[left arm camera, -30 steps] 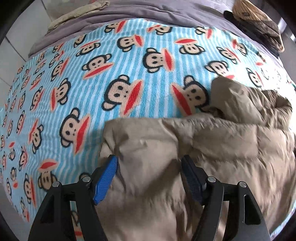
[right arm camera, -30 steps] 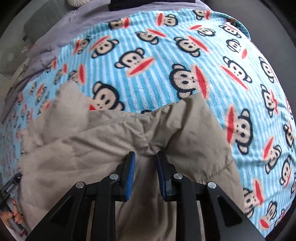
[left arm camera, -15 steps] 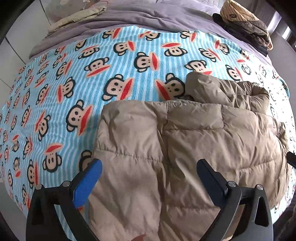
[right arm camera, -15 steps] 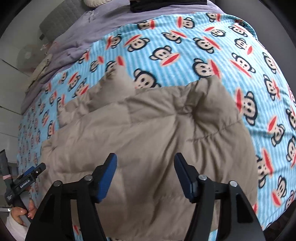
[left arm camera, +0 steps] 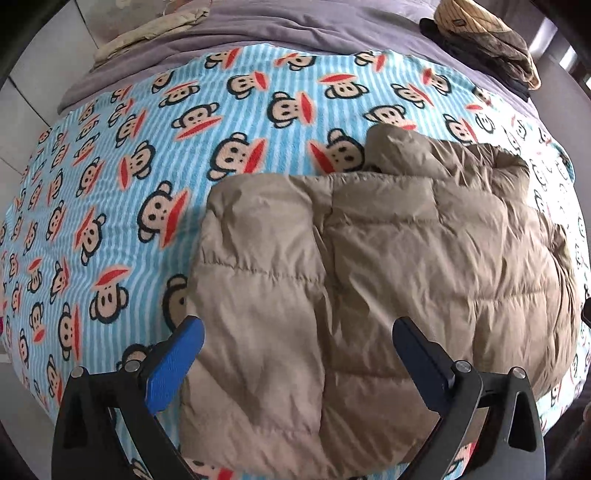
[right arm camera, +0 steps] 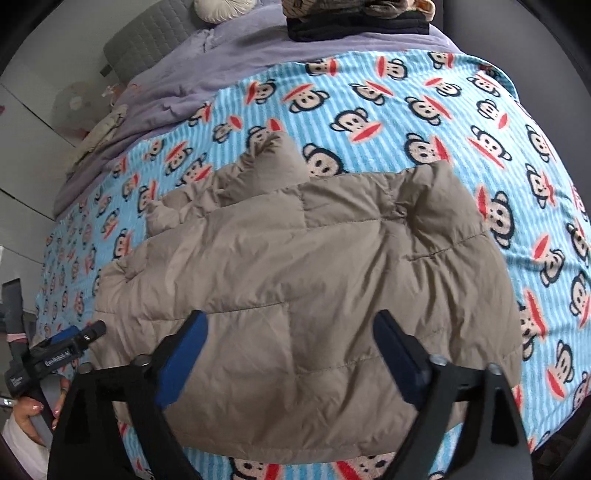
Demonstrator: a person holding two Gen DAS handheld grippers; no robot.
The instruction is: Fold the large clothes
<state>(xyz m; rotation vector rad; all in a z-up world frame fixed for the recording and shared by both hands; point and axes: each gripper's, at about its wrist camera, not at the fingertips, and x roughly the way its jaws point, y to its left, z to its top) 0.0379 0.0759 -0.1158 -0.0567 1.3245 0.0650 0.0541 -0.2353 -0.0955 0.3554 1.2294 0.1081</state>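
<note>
A tan quilted puffer jacket (left arm camera: pixel 388 258) lies folded into a thick block on the blue striped monkey-print blanket (left arm camera: pixel 147 147). It also shows in the right wrist view (right arm camera: pixel 295 277), with a puffy part sticking out at its far edge. My left gripper (left arm camera: pixel 295 354) is open and empty, held above the jacket's near left part. My right gripper (right arm camera: pixel 290 350) is open and empty above the jacket's near edge. The left gripper's tip (right arm camera: pixel 70 345) shows at the lower left of the right wrist view.
The blanket (right arm camera: pixel 424 110) covers a bed with a purple sheet (left arm camera: pixel 295 26) behind it. A pile of dark and checked clothes (left arm camera: pixel 487 40) sits at the far right, and a beige cloth (left arm camera: pixel 147 33) at the far left. A grey headboard (right arm camera: pixel 147 40) stands behind.
My right gripper let go of the jacket's fold and opened wide. My left gripper opened wider. Both pulled back and up, so the whole folded jacket now shows.
</note>
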